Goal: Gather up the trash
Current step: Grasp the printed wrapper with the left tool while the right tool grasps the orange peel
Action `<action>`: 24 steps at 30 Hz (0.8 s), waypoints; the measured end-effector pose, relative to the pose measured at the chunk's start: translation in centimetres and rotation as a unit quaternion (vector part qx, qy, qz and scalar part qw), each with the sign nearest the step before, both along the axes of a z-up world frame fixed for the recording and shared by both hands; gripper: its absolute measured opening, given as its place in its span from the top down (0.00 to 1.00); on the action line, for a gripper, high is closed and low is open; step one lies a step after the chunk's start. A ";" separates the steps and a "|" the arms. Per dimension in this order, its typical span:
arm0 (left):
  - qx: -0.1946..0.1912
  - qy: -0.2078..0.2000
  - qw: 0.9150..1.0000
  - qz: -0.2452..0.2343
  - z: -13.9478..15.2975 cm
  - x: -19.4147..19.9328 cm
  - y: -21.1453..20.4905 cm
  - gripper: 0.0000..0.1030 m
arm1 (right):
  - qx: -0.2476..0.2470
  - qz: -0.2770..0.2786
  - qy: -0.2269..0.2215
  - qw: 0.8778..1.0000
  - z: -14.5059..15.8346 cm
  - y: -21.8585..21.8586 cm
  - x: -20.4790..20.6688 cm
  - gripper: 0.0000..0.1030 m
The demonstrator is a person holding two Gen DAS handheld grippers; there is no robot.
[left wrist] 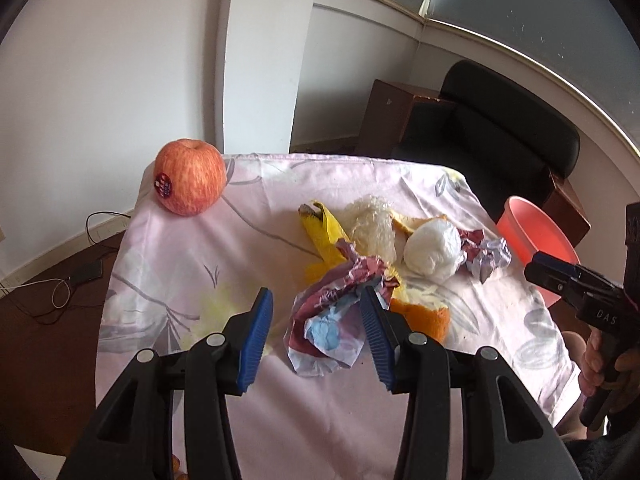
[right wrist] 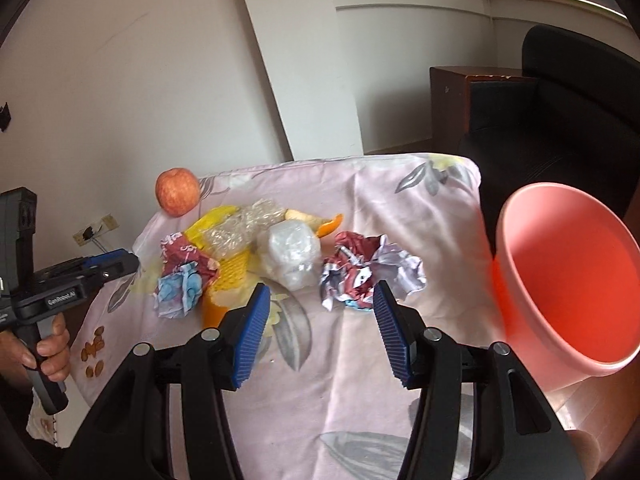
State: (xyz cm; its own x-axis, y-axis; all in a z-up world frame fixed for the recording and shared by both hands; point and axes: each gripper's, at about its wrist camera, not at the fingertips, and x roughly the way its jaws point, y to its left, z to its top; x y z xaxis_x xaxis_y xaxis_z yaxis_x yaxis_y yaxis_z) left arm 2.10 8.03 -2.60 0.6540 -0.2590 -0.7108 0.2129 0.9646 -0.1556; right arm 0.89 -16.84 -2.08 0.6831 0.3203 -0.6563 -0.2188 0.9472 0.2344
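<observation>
Two hand-held grippers are aimed down at a table draped in a pale floral cloth [left wrist: 192, 280], with a pink bin [right wrist: 568, 280] standing off its edge at about three o'clock in the right wrist view. An apple [left wrist: 190, 176] is left at the far corner, at ten o'clock, apart from the trash heap. Within that heap a banana peel [left wrist: 326, 236], a white plastic wad [left wrist: 432, 252], orange peel [left wrist: 424, 316] and two crumpled wrappers are gathered. The left gripper [left wrist: 316, 312] is held with its jaws apart and nothing clamped; the nearer crumpled wrapper [left wrist: 328, 328] lies between its pads, long axis running roughly twelve to six. The right gripper [right wrist: 320, 304] is likewise spread and empty, the second wrapper [right wrist: 368, 272] lying just beyond at one o'clock. The left is judged nearer to closing on its piece.
</observation>
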 end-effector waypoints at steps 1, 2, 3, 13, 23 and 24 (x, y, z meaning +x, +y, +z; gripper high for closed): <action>0.004 0.005 1.000 -0.005 -0.5 0.2 -0.1 0.54 | 0.007 0.012 0.005 1.000 -0.1 0.4 0.1 0.47; 0.006 0.011 1.000 -0.012 -1.2 0.5 -0.2 0.54 | 0.015 0.025 0.011 1.000 -0.3 0.8 0.1 0.47; 0.009 0.017 1.000 -0.016 -1.7 0.8 -0.3 0.54 | 0.021 0.037 0.017 0.999 -0.4 1.1 0.1 0.47; -0.030 0.071 0.996 -0.051 -4.9 4.1 0.3 0.55 | 0.001 0.140 0.026 0.990 -0.9 5.3 0.3 0.47; -0.061 0.069 0.994 -0.062 -4.2 2.5 1.7 0.95 | -0.028 0.184 0.059 0.981 -2.0 7.7 3.8 0.47; -0.064 0.066 0.994 -0.060 -4.1 2.2 1.9 0.96 | -0.031 0.189 0.064 0.979 -2.3 8.0 4.1 0.47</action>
